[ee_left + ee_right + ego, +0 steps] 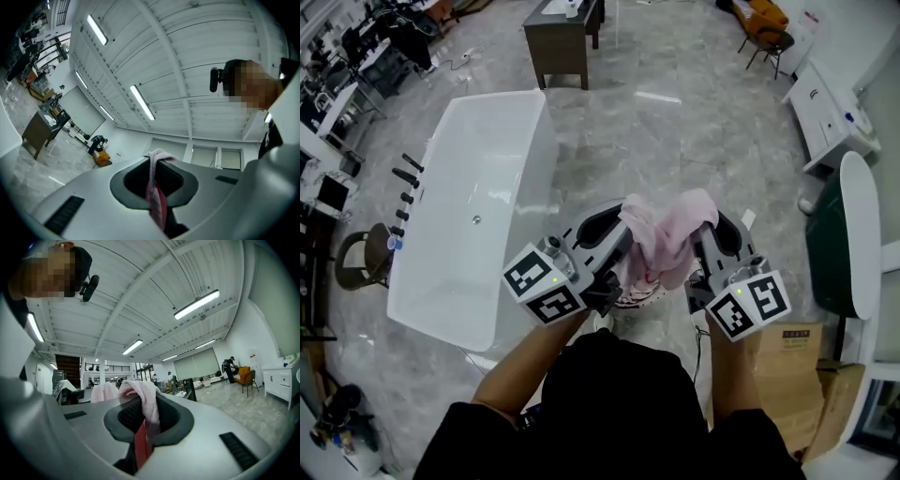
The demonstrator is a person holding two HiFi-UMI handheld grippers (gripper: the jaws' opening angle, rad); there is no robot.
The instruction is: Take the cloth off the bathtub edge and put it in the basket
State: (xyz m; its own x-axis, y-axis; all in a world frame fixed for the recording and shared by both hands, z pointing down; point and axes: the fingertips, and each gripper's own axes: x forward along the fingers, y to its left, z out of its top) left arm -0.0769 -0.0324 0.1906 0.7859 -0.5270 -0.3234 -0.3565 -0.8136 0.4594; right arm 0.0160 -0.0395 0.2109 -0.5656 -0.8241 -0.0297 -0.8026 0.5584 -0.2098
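A crumpled pale pink cloth (667, 236) is held up between the 2 grippers in the middle of the head view. It is clear of the white rectangular bathtub (429, 180) that fills the left of the frame, and it hangs above the grey marble floor (675, 141).

The left gripper (622, 228) has its jaws closed almost fully on the cloth's left edge. In the left gripper view a thin fold of the cloth (156, 199) runs down the narrow gap between them and bunches over the tips of the left gripper (157, 158).

The right gripper (710, 230) is likewise nearly closed, pinching the cloth's right edge. In the right gripper view the cloth (136, 389) drapes over the tips of the right gripper (143, 405) and down between the jaws.
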